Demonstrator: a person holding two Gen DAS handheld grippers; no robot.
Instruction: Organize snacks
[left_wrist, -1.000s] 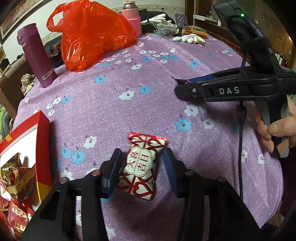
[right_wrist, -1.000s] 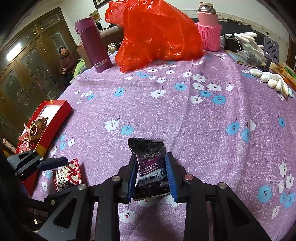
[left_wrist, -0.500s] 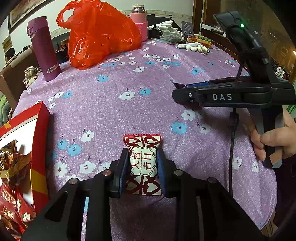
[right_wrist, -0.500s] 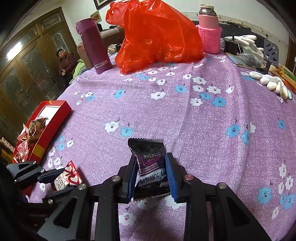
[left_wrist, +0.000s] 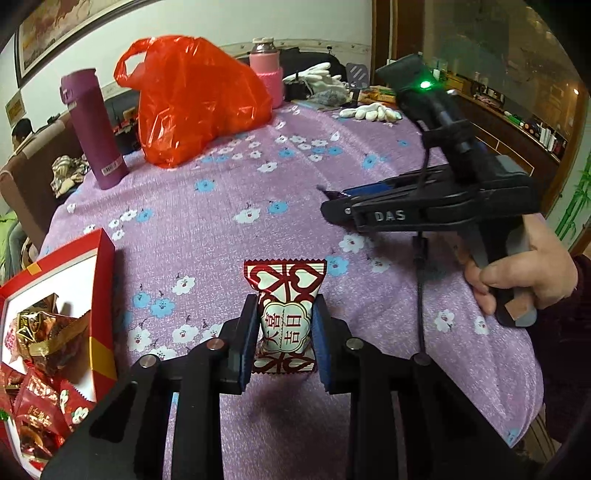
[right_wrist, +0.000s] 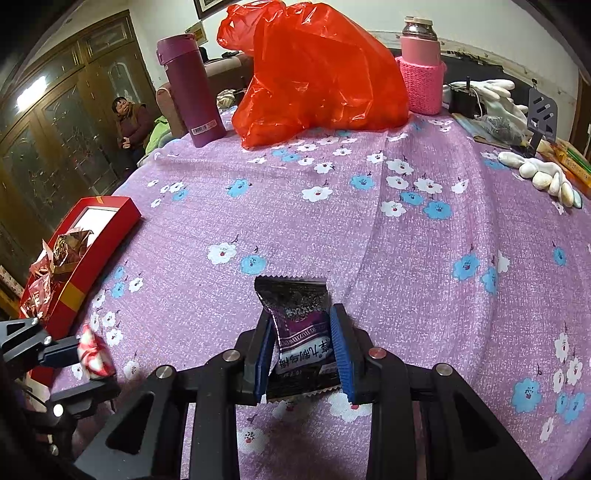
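Observation:
My left gripper (left_wrist: 284, 314) is shut on a red-and-white candy packet (left_wrist: 284, 317) and holds it above the purple flowered tablecloth (left_wrist: 229, 199). That candy shows blurred in the right wrist view (right_wrist: 92, 354). My right gripper (right_wrist: 301, 339) is shut on a dark purple snack packet (right_wrist: 299, 321); it shows from the side in the left wrist view (left_wrist: 332, 206). A red box (left_wrist: 99, 280) holding several wrapped snacks (left_wrist: 40, 328) lies at the table's left edge, just left of my left gripper; it also shows in the right wrist view (right_wrist: 107, 229).
At the far side stand a red plastic bag (right_wrist: 314, 70), a purple flask (right_wrist: 188, 88) and a pink-sleeved bottle (right_wrist: 421, 70). White gloves (right_wrist: 543, 177) and clutter lie at the far right. A person (right_wrist: 129, 122) sits beyond the table's left.
My left gripper closed on the red-and-white candy, straightened it and lifted it off the cloth. My right gripper kept its hold on the dark packet and barely moved.

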